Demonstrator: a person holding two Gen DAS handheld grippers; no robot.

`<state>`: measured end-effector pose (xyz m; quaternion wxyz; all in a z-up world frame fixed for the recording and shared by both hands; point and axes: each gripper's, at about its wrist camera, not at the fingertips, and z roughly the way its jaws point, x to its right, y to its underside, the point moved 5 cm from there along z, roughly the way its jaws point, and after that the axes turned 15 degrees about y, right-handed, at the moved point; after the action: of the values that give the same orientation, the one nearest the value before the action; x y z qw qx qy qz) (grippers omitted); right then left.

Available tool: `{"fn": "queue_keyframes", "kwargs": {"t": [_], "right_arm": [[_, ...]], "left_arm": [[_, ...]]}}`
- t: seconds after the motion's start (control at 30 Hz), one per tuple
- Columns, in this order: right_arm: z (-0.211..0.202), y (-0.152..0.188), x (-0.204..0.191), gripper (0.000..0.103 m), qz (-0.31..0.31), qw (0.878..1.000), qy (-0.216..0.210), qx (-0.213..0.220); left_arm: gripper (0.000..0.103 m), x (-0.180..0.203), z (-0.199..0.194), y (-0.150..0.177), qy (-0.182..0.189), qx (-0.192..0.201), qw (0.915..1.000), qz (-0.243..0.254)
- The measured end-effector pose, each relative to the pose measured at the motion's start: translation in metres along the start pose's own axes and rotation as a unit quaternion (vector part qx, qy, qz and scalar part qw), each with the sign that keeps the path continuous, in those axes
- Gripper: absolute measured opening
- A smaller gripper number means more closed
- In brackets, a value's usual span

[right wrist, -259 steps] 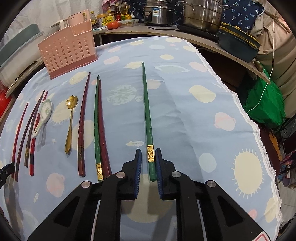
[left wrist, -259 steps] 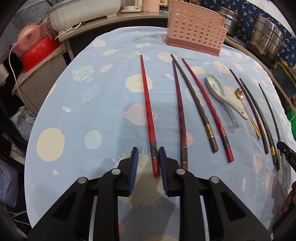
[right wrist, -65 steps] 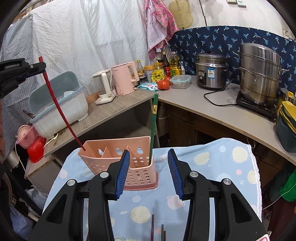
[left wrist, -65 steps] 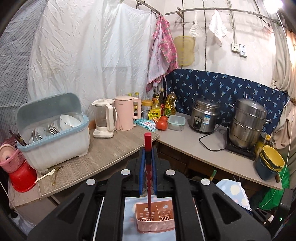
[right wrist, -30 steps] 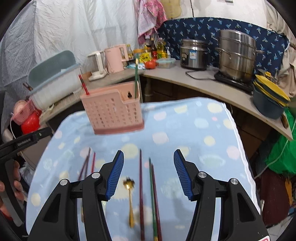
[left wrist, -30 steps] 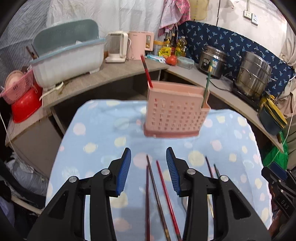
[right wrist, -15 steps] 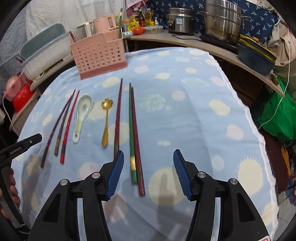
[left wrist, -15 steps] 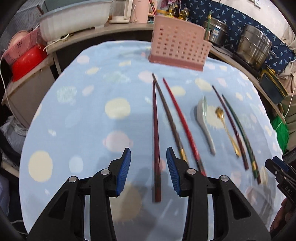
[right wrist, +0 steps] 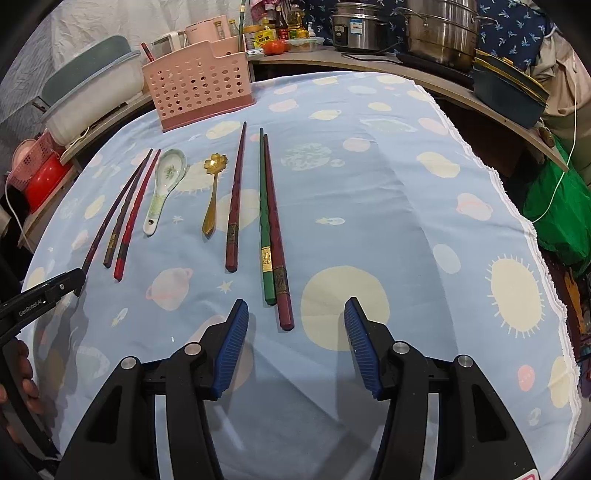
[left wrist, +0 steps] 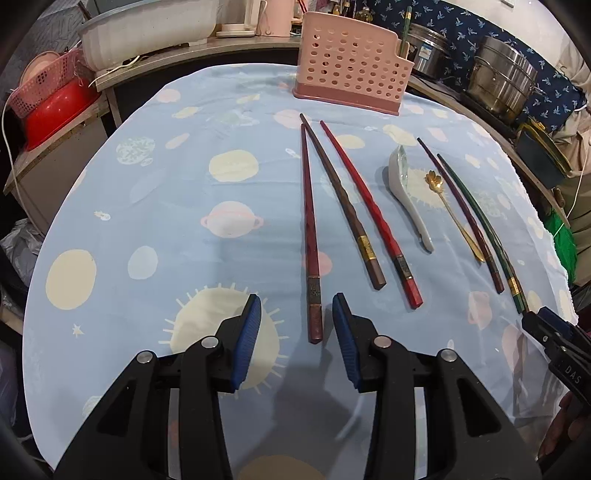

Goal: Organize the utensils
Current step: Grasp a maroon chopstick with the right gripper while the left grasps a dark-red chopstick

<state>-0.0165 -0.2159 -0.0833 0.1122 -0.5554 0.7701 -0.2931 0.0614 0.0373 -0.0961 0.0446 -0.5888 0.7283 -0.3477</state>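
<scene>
A pink perforated utensil holder stands at the table's far edge with a green chopstick and a red chopstick tip in it. My left gripper is open and empty; the near end of a dark red chopstick lies between its fingertips. Right of it lie a brown chopstick and a red chopstick. My right gripper is open and empty, just behind the ends of a green chopstick and a maroon chopstick. A white ceramic spoon, a gold spoon and another dark chopstick lie between.
The table has a blue planet-print cloth. Behind it a counter holds a dish bin, a pink kettle, a rice cooker and steel pots. A red bowl in a pink basket sits at the left.
Both grippers have come down closer to the table and the near ends of the chopsticks. Both stay open.
</scene>
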Motion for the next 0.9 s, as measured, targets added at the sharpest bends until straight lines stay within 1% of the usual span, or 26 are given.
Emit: {"fn": "queue_keyframes", "kwargs": {"t": [0.03,0.3,0.33,0.53,0.73,0.8,0.9], "right_arm": [[0.000,0.000,-0.001,0.051,-0.001,1.000,0.000,0.001],[0.006,-0.006,-0.003,0.034,-0.005,1.000,0.004,0.008],[0.006,-0.007,-0.004,0.033,-0.005,1.000,0.002,0.008],[0.004,-0.004,-0.001,0.032,-0.011,1.000,0.001,0.010],[0.000,0.001,0.003,0.032,-0.019,1.000,0.003,0.012],[-0.002,0.002,0.006,0.030,-0.017,1.000,-0.001,0.011],[-0.008,-0.002,0.012,0.030,0.002,1.000,-0.013,0.013]], "left_arm": [[0.038,0.001,0.000,0.000,-0.002,0.001,1.0000,0.002],[0.036,0.007,0.004,0.000,-0.009,0.005,0.9998,0.018],[0.036,0.007,0.004,-0.001,-0.009,0.005,0.9998,0.018],[0.034,0.005,0.004,-0.001,-0.010,0.006,0.9997,0.021],[0.034,0.006,0.004,0.000,-0.007,0.006,0.9997,0.020],[0.034,0.005,0.003,0.000,-0.003,0.005,0.9998,0.017],[0.034,0.004,0.003,-0.001,0.001,0.004,0.9999,0.011]]}}
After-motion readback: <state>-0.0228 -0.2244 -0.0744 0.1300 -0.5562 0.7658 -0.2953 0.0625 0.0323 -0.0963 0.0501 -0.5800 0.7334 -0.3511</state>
